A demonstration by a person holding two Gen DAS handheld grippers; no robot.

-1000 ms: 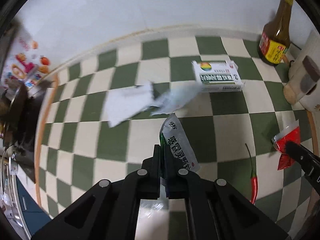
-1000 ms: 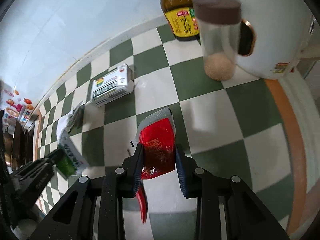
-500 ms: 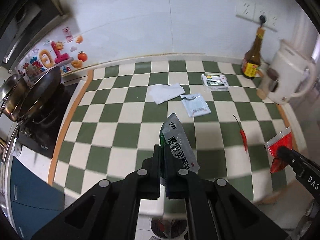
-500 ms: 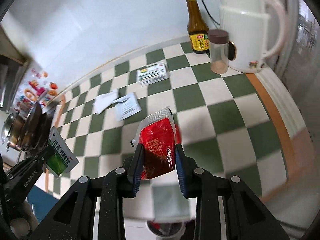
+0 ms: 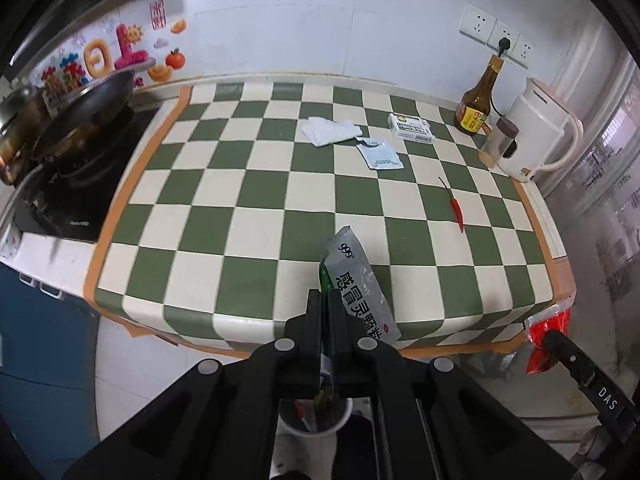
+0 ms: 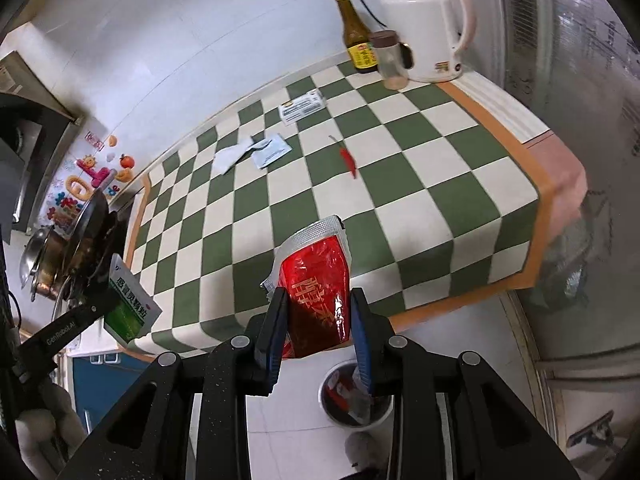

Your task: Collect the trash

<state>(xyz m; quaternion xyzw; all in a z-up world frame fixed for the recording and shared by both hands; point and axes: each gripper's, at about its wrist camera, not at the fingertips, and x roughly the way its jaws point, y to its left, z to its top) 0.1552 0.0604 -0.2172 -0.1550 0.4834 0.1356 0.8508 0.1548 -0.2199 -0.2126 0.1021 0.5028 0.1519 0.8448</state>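
Note:
My left gripper (image 5: 328, 304) is shut on a green and silver medicine sachet (image 5: 358, 284); it also shows in the right wrist view (image 6: 130, 310). My right gripper (image 6: 318, 304) is shut on a red sauce packet (image 6: 316, 292), also seen in the left wrist view (image 5: 546, 334). Both are held off the front edge of the checkered counter (image 5: 280, 200), above a white trash bin on the floor (image 6: 356, 394), which shows under the left gripper too (image 5: 316, 412). On the counter lie a white tissue (image 5: 330, 131), a pale blue sachet (image 5: 382, 155), a medicine box (image 5: 410, 128) and a red chili (image 5: 456, 208).
A sauce bottle (image 5: 478, 100), a spice jar (image 5: 498, 142) and a white kettle (image 5: 536, 136) stand at the counter's back right. A stove with a wok (image 5: 80, 116) is at the left. A blue cabinet (image 5: 44, 344) is below the stove.
Both grippers have pulled back and up from the counter with their packets. They now hang past the counter's front edge, and the trash bin has come into view below.

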